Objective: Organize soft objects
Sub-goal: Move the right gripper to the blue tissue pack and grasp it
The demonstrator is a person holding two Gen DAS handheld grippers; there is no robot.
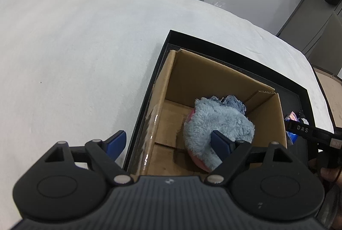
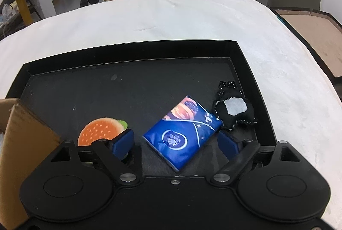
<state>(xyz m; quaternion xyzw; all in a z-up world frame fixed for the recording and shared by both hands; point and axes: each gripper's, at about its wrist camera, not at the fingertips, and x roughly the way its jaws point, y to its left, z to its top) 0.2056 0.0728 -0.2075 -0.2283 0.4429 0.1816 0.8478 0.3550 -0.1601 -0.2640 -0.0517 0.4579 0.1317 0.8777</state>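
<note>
**Soft goods, sorting tray and carton on a white-covered table: holdings, left to right**

At far left we list the left hand-held gripper, jaws wide and holding nothing, poised above the cardboard box. Inside we count a blue fluffy plush with denim fabric behind it, presumably already sorted. The box stands in the black tray, whose raised rim keeps loose items corralled. On the tray floor we record a burger-shaped plush, then a blue tissue pack lying between the right hand-held gripper jaws, spread wide with neither pad touching it, then a black stitched pouch near the right wall.
</note>
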